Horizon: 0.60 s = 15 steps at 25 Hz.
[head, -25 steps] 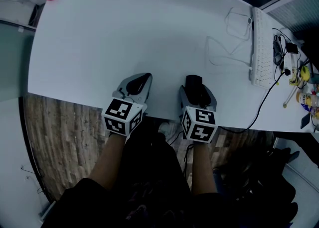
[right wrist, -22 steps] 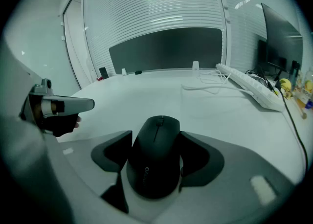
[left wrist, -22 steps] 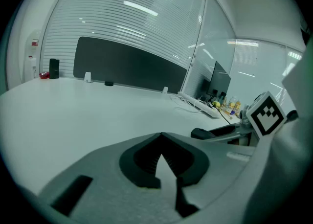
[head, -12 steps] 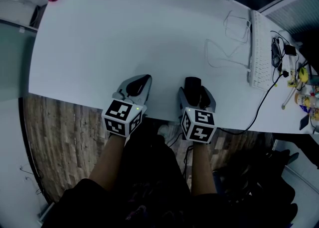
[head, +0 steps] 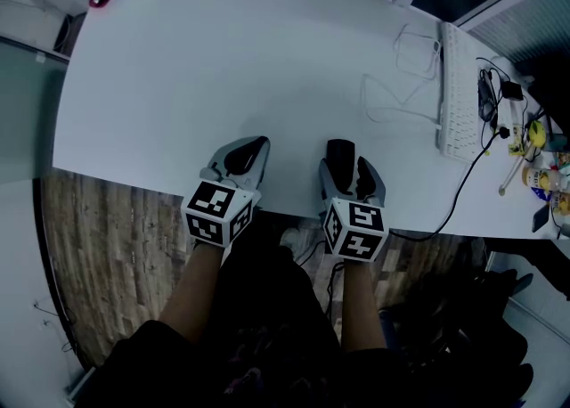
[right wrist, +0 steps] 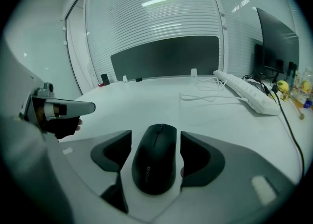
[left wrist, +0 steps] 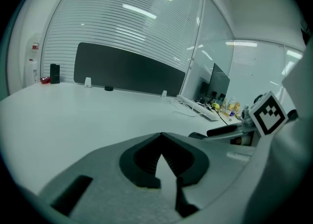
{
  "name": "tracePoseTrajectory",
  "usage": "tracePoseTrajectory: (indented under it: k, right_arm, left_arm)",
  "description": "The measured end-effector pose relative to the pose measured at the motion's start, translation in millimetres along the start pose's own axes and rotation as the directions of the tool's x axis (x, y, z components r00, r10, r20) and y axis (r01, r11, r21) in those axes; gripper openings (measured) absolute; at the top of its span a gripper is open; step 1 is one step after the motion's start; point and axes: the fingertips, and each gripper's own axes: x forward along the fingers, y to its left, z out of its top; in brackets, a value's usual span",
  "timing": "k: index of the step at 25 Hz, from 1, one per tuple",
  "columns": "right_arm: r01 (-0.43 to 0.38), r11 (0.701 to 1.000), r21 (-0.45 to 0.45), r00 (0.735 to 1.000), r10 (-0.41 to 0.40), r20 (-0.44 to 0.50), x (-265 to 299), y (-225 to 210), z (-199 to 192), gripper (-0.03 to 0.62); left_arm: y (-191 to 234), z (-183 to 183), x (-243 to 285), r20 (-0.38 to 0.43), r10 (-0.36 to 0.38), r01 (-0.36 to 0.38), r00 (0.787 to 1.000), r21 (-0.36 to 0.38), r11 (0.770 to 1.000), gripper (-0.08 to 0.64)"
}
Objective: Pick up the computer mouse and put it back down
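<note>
The computer mouse point(right wrist: 153, 167) lay flat on the tabletop point(head: 223, 59) close to its near edge, straddled by the right gripper point(right wrist: 156, 137), whose jaws stood apart with a thin strip of tabletop showing on each side of the mouse. The left gripper point(left wrist: 161, 135) sat just beside it, jaws together and holding nothing. The likely trouble was the mouse's rounded, glossy flanks: pads closing high on that curve could squeeze it downward and out, or skate it forward. The gap looked narrower on the right, so that pad might touch first and twist the mouse. With the edge so near, a slip toward the person could send it off the tabletop
</note>
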Motion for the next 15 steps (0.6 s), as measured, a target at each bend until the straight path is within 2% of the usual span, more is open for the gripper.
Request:
tracePoseTrajectory:
  k: [4,10,15]
  right_arm:
    - [0.019,1.000,-0.002,0.999,-0.019,0.029,-10,-2,6,0.272]
    - [0.059,0.998,0.000,0.994,-0.059,0.096,-28,-5,17,0.094]
    - [0.071,0.997,-0.007,0.990,-0.070,0.125,-39,-2,25,0.016]
  left_arm:
    - [-2,3,-5,0.007,0.002,-0.002,1.000,0.003,1.000,0.000]
    - [-6,7,-15,0.023,0.005,-0.005,1.000,0.008,1.000,0.000]
    - [-10,16,-25,0.045,0.010,-0.010,0.999,0.015,1.000,0.000]
